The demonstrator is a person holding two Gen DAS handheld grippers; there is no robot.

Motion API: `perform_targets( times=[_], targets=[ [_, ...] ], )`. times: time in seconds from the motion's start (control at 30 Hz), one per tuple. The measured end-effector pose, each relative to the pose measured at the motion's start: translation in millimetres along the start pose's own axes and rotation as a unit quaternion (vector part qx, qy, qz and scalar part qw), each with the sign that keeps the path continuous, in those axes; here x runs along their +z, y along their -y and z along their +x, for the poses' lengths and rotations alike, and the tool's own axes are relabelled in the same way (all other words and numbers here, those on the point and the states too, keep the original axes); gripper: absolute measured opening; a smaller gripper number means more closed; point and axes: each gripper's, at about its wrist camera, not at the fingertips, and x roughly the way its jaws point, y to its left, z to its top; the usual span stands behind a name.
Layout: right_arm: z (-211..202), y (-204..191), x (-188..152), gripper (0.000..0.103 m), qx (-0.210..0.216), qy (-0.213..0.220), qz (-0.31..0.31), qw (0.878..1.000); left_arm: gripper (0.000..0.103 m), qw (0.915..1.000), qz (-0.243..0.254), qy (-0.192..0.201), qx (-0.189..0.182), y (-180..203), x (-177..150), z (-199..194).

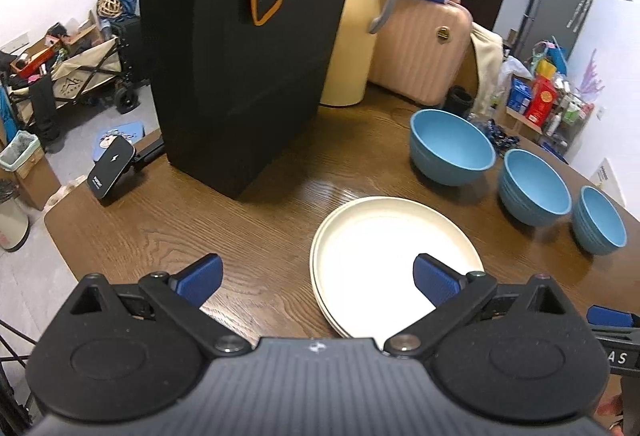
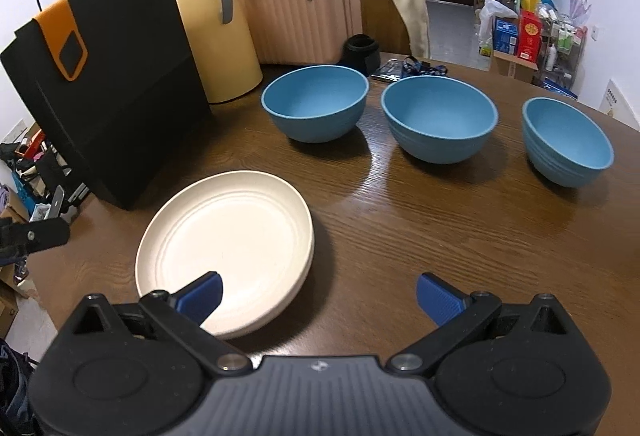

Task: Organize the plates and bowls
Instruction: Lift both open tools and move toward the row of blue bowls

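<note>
Wooden table (image 2: 400,236), cream plates (image 2: 228,240) stacked near front edge, seemingly two, three blue bowls (image 2: 439,119) in a row behind, left gripper (image 1: 318,278) and right gripper (image 2: 319,298) spread wide, empty, above the table, black bag (image 2: 108,87) beside.

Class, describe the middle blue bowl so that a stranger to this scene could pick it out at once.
Start at the brown wooden table. Three blue bowls stand in a row beyond the cream plates. The middle bowl has a bowl on each side, the left bowl and the right bowl.
</note>
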Motion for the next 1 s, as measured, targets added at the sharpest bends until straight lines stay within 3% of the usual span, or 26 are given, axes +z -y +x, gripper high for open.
perform_targets(
  times=[0.3,0.67,1.0],
  targets=[
    [-36.0,34.8,-18.0,0.103,-0.022,0.005,0.03,0.999,0.103,0.9997,0.016,0.002,-0.017,24.6,0.9,-8.8],
    [-67.7,100.1,-26.6,0.103,-0.02,0.011,0.069,0.997,0.103,0.9982,0.04,0.009,-0.045,96.0,-3.4,-25.6],
    [-86.8,122.7,-19.8,0.103,-0.02,0.016,0.044,0.999,0.103,0.9985,0.029,0.028,-0.038,125.4,-8.1,-52.0]
  ],
)
